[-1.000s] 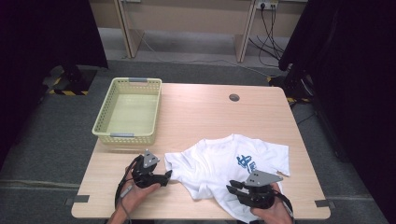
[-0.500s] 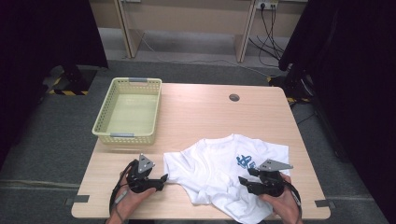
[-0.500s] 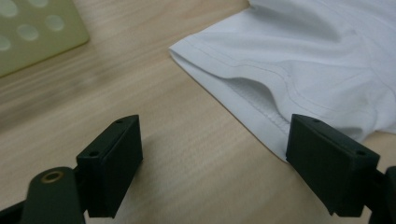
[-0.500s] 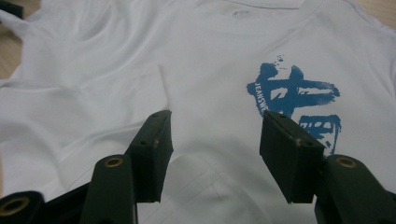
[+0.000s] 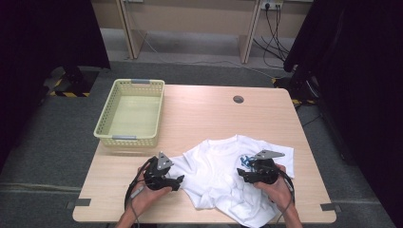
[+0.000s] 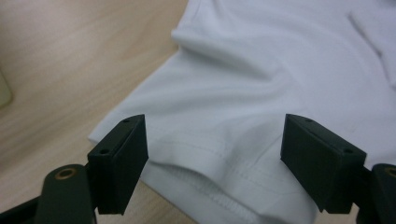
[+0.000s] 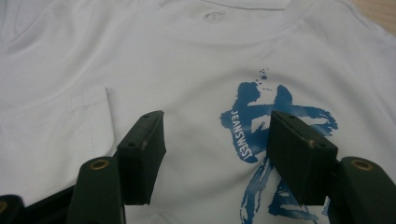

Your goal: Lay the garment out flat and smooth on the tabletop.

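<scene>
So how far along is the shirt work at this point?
Early. The white cotton T-shirt with the blue print lies crumpled and unfolded on the wooden table. Both the left hand-held gripper and right hand-held gripper are open over it, gripping nothing. The yellow plastic basket holds nothing.

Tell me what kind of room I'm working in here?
Likely a lab or test workspace, not a home: a bare wooden table with a cable hole, black curtains at the sides, wall sockets with trailing cables behind.

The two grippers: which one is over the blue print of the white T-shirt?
The right gripper: its open jaws frame the blue print. The left gripper faces the T-shirt's plain stitched hem.
</scene>
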